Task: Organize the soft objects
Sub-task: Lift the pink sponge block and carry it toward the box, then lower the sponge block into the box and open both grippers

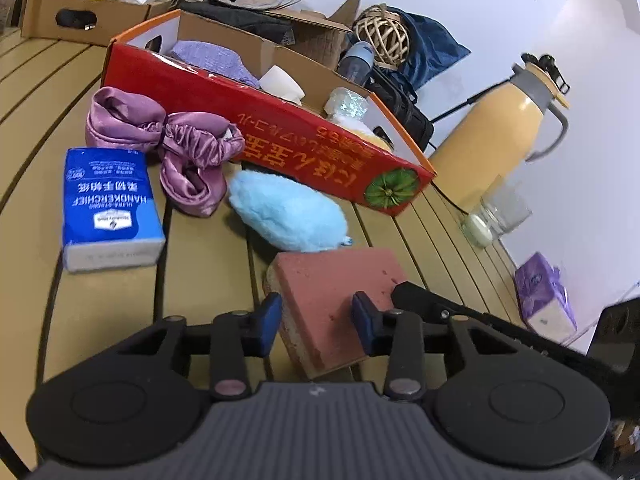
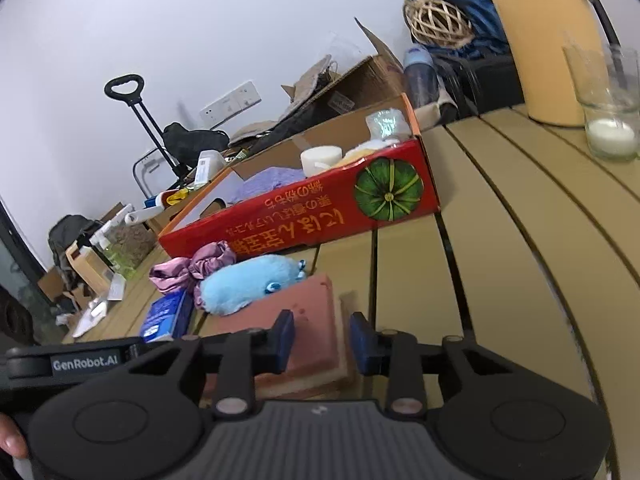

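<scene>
Fingers of both grippers straddle pink sponge.

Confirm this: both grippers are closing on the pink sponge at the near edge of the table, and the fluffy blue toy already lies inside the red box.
Not quite. The fluffy blue toy is not in the red box; it lies on the table in front of it, just beyond the pink sponge, as the left wrist view shows. The rest holds: the left gripper and right gripper both straddle the sponge.
</scene>
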Demonstrator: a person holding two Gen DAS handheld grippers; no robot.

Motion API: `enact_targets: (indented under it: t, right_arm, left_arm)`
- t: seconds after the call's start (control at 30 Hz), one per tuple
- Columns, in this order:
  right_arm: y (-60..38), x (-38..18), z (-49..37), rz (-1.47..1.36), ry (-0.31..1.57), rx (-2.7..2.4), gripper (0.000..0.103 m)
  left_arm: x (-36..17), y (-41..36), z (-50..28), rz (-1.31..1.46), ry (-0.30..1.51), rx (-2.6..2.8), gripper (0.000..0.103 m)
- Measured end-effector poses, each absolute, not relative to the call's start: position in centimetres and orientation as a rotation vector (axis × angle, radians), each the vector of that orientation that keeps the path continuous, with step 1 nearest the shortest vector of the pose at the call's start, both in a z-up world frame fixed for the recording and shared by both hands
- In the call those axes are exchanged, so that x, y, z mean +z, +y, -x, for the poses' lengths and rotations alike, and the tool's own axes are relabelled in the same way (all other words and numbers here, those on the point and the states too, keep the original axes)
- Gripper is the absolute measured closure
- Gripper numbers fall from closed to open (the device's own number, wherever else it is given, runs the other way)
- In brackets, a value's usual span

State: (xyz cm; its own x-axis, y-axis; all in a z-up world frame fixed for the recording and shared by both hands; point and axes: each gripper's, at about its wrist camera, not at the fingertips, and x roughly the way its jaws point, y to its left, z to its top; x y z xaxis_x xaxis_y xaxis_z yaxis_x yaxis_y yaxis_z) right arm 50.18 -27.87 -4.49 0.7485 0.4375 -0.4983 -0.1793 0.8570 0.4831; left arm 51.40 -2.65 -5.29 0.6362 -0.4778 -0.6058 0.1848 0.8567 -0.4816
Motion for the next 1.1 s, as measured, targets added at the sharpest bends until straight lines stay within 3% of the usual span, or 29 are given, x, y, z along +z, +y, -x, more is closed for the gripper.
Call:
enact_targets:
  t: [0.13,0.33,0.57,0.7,0.83,1.1]
  right_arm:
    - [-27.5,-4.0,-47.0,-0.416,0.682,0.383,0.065]
    - [-26.7,-3.8,-40.4,-0.422,0.681,0.389,0.074]
    - [-25.6,-0.1,-37.2,-0.397,0.577,0.396,0.075]
    - [-24.0,5.4,-40.6,-0.338,0.446,0.421,0.075]
    - [-22.5,10.3,-48.5,-0.328,0.382,0.444,0.075]
    - [-17.8,8.6,-67.7,-0.398,0.608,0.398,0.075]
  left_arm:
    - [-4.8,-2.8,-47.4,0.351,0.792,-0.411,0.065]
    - [-4.1,-1.1,-42.5,0.397,0.784,-0.417,0.067]
    - [0.6,0.0,-40.5,0.357,0.644,-0.425,0.068]
    - [6.7,1.2,-44.7,0.291,0.496,-0.429,0.068]
    - [10.5,2.7,-52.9,0.274,0.473,-0.390,0.068]
    - [7.4,4.8,-70.1,0.197,0.672,-0.261,0.069]
